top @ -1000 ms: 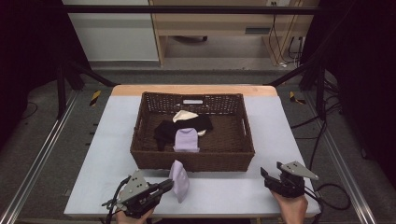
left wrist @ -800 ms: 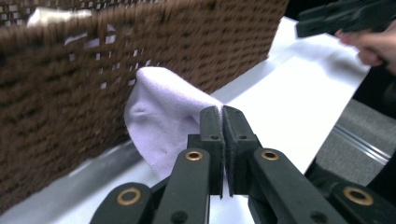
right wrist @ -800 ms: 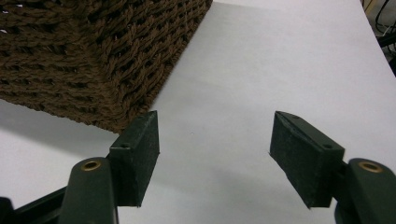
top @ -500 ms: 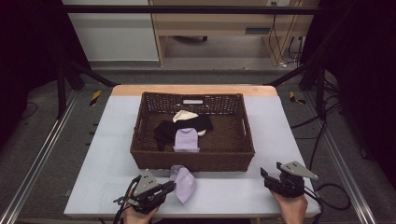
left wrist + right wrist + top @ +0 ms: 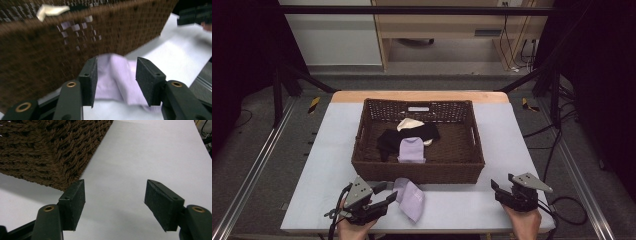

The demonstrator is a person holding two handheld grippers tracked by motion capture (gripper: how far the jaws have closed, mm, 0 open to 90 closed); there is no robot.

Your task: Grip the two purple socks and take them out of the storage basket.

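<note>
Work in hand: taking folded cloths out of the basket (image 5: 362, 167) and laying them on the tabletop (image 5: 522, 135), as far as the scene suggests.
Lilac cloth on the tabletop: one lilac cloth (image 5: 410, 198) lies flat in front of the basket's near wall, just beside it – this piece looks delivered.
Left tongs (image 5: 388, 194): jaws have just been opening and now stand apart; in the left gripper view the lilac cloth (image 5: 117, 80) lies between the pads without being pressed – released.
Right tongs (image 5: 498, 191): spread wide with nothing between them, hovering over bare tabletop (image 5: 140, 157) by the basket's (image 5: 45, 147) corner.
Left in the basket: a second lilac cloth (image 5: 411, 150), a black cloth (image 5: 394, 137) and a cream cloth (image 5: 409, 124) lie together on its floor.
Progress: one piece out, three to go by this count – an early stage.
Likely next: the left tongs draw clear of the laid cloth, then reach into the basket for another piece.
</note>
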